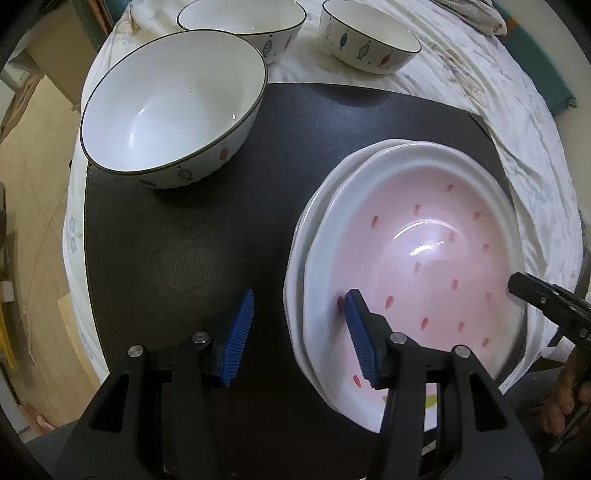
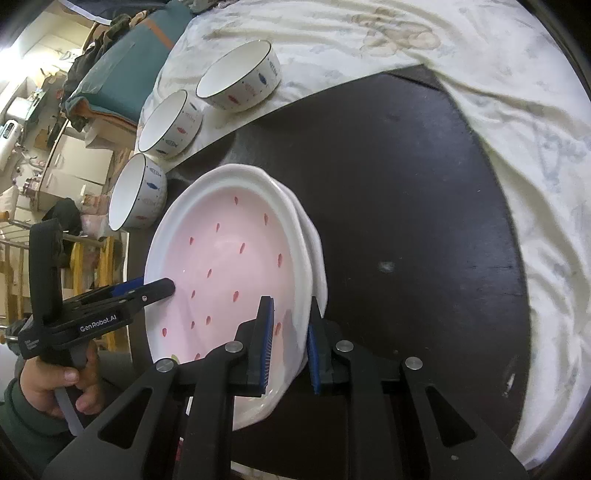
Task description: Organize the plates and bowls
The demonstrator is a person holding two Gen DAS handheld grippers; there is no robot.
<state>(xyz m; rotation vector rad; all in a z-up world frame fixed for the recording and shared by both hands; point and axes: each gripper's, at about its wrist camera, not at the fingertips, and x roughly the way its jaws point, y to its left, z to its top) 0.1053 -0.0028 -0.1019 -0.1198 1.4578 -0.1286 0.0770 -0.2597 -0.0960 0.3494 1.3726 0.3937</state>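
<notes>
Two pink plates nested one inside the other on the dark surface, the stacking of plates looking done or all but done. Top plate sitting slightly askew on the lower one, white rim of the under plate peeking out along one edge.

Right hand-held gripper clamped on the near rim of the stack, one blue pad inside the top plate and one outside (whether on one rim or both, hard to tell). Left hand-held gripper released, jaws parted astride the opposite rim, pads clear of the china, one over the bare surface and one over the pink well.

Bowls not yet gathered: one large bowl alone at the far corner of the dark surface, two more with fish patterns beyond it on the pale bedsheet, namely a second bowl and a third bowl, all upright, empty and apart from each other.

Judged from this: plates roughly sorted, perhaps a nudge needed to square them; bowls left to nest or line up, so about half the job outstanding.
</notes>
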